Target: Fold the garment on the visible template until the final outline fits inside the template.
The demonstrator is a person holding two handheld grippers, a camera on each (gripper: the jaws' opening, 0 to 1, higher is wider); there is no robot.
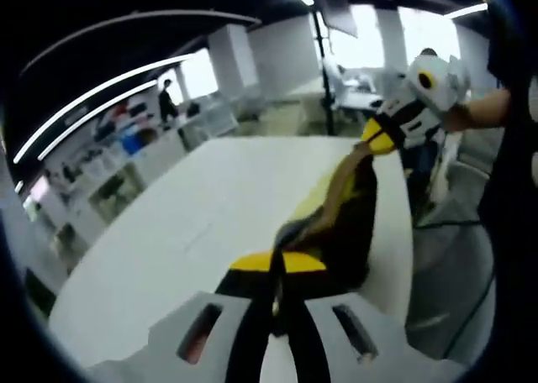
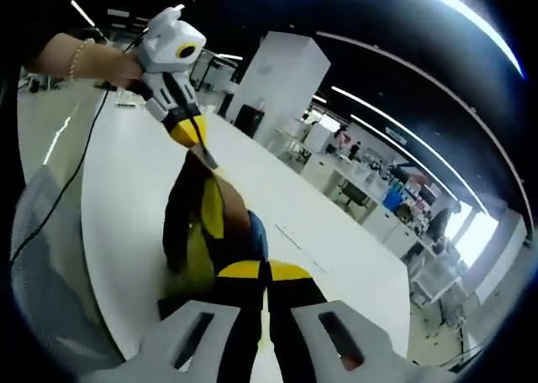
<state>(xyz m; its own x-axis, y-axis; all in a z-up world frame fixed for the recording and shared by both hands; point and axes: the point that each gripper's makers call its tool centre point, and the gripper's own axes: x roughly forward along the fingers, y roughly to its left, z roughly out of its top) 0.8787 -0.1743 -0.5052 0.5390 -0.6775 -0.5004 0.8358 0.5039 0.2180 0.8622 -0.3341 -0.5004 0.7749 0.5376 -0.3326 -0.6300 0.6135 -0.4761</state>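
A: Cloth is what this is, soft and light. The garment (image 1: 349,223) is black and yellow, and it hangs in a floppy strip above the white table (image 1: 210,215).

B: Who is holding it?

A: Both tools. The left gripper (image 1: 277,270) has its yellow tips pressed together on the near end. The right gripper (image 1: 382,138) is pinched on the far end, up high.

B: Is it the same from the other side?

A: Yes. The right gripper (image 2: 267,274) there is clamped on one end of the garment (image 2: 202,223), and the left gripper (image 2: 187,131) bites the other end.

B: Will it slip?

A: I think it could, since it sags and bunches. Holding it at the corners or edges looks best.

B: How many things are there?

A: One garment, two grippers, one table. I cannot make out a template from here.
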